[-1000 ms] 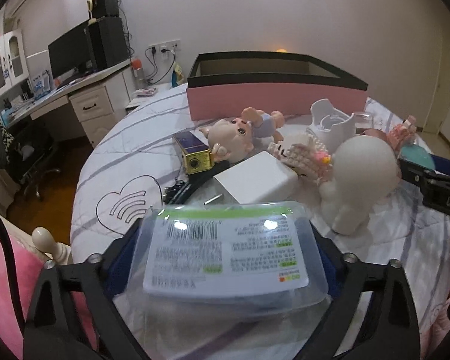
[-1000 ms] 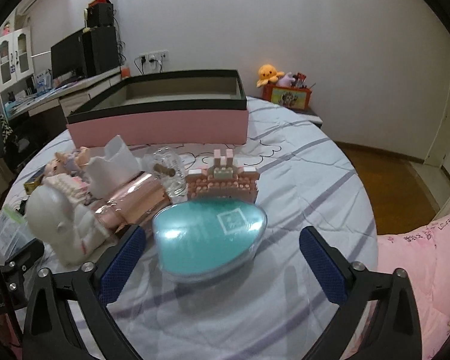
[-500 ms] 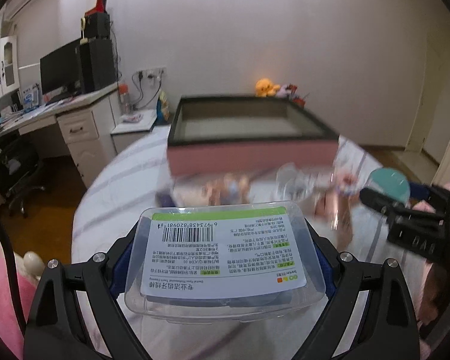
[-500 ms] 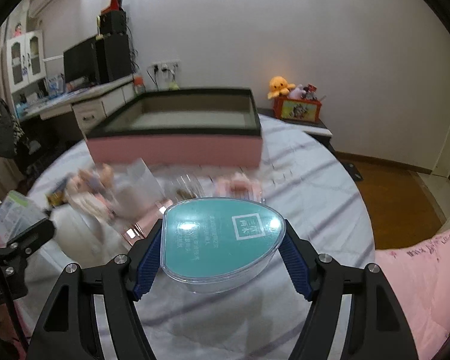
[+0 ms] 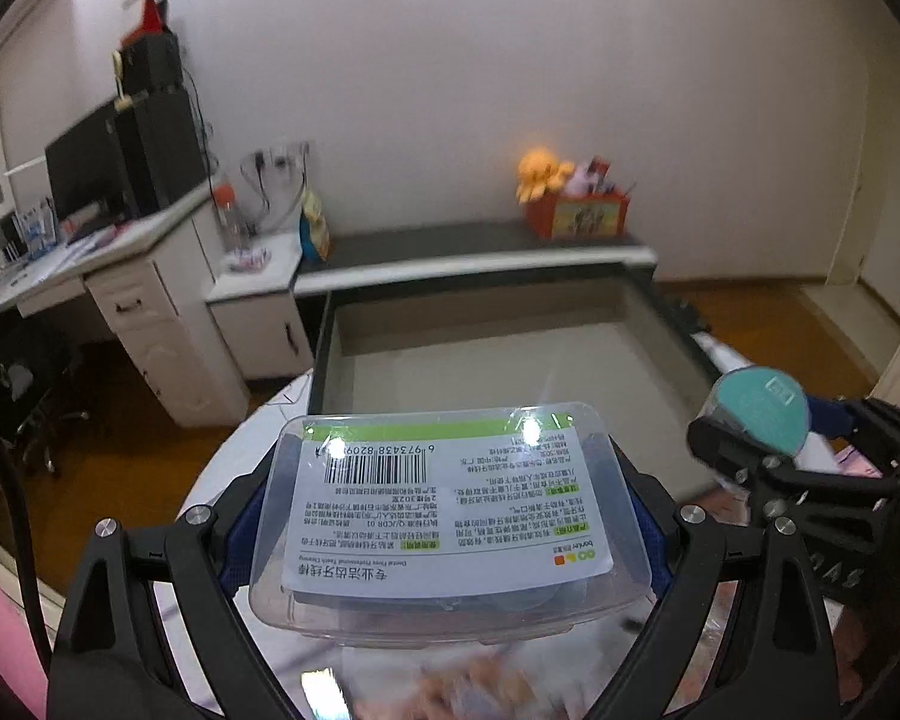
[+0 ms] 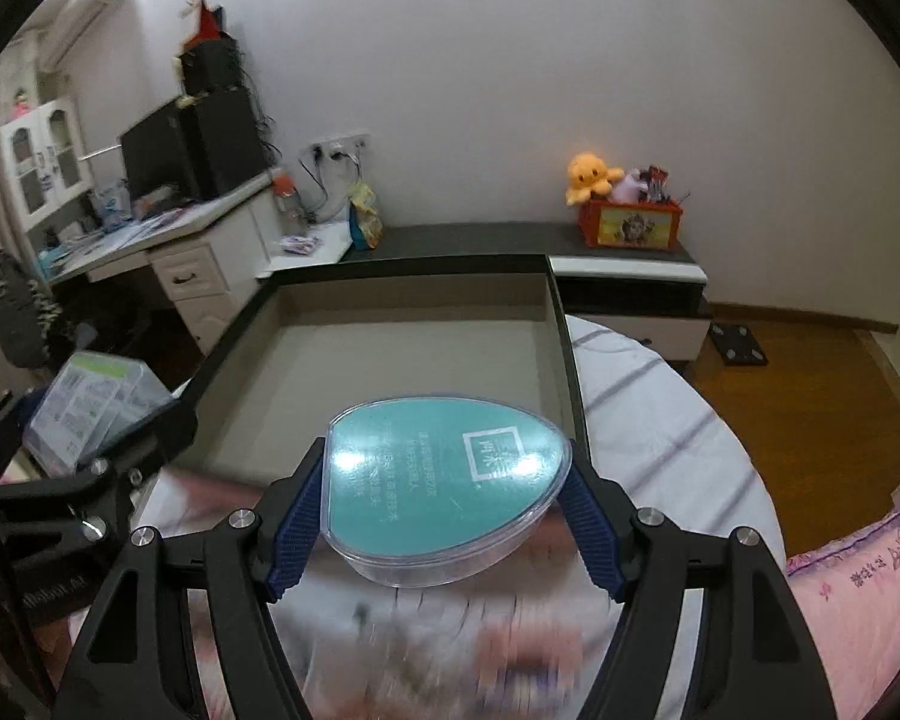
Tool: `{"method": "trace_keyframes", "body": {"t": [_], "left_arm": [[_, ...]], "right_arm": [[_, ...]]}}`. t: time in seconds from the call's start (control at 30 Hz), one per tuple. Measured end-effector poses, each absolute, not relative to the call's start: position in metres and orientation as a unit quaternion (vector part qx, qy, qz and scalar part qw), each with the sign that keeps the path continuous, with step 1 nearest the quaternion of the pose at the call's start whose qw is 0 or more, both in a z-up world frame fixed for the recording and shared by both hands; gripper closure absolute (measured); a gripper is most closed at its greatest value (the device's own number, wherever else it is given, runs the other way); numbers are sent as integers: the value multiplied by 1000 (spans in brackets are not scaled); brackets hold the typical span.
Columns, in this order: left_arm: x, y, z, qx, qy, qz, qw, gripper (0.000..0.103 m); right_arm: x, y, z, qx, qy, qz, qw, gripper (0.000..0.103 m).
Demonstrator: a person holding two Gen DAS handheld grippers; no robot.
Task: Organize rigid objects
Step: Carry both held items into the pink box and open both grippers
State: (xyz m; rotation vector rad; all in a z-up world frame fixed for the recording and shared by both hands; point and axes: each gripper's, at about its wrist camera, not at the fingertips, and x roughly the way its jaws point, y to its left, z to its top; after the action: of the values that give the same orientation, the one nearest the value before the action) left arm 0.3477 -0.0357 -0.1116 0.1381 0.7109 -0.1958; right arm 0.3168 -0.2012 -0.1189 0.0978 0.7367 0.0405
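My left gripper (image 5: 450, 531) is shut on a clear rectangular plastic box (image 5: 450, 516) with a white barcode label, held in the air in front of the large black-rimmed storage box (image 5: 510, 354). My right gripper (image 6: 447, 489) is shut on a clear egg-shaped case with a teal lid (image 6: 444, 468), just before the near rim of the same storage box (image 6: 402, 348), whose grey inside is bare. The right gripper with the teal case (image 5: 759, 411) shows at the right of the left wrist view. The labelled box (image 6: 90, 408) shows at the left of the right wrist view.
The striped white bedspread (image 6: 648, 408) lies under both grippers; toys below are a blur. Behind the storage box stand a white desk with drawers (image 5: 150, 324), a monitor (image 6: 168, 150), and a low shelf with an orange bin of plush toys (image 6: 630, 222). Wooden floor (image 6: 810, 384) lies right.
My right gripper closed on the teal egg-shaped case and lifted it. Both grippers rose and moved forward toward the storage box, leaving the pile of toys below and behind.
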Motion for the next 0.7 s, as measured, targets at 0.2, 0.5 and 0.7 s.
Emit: {"method": "trace_keyframes", "body": {"t": [0.2, 0.5, 0.7], "left_arm": [[395, -44, -146, 105, 399, -62, 909, 9], [412, -38, -165, 83, 424, -72, 899, 9], [391, -31, -146, 66, 401, -84, 910, 6]], "right_arm": [[384, -210, -151, 73, 430, 22, 900, 30], [399, -205, -170, 41, 455, 2, 889, 27], [384, -210, -156, 59, 437, 1, 898, 16]]}}
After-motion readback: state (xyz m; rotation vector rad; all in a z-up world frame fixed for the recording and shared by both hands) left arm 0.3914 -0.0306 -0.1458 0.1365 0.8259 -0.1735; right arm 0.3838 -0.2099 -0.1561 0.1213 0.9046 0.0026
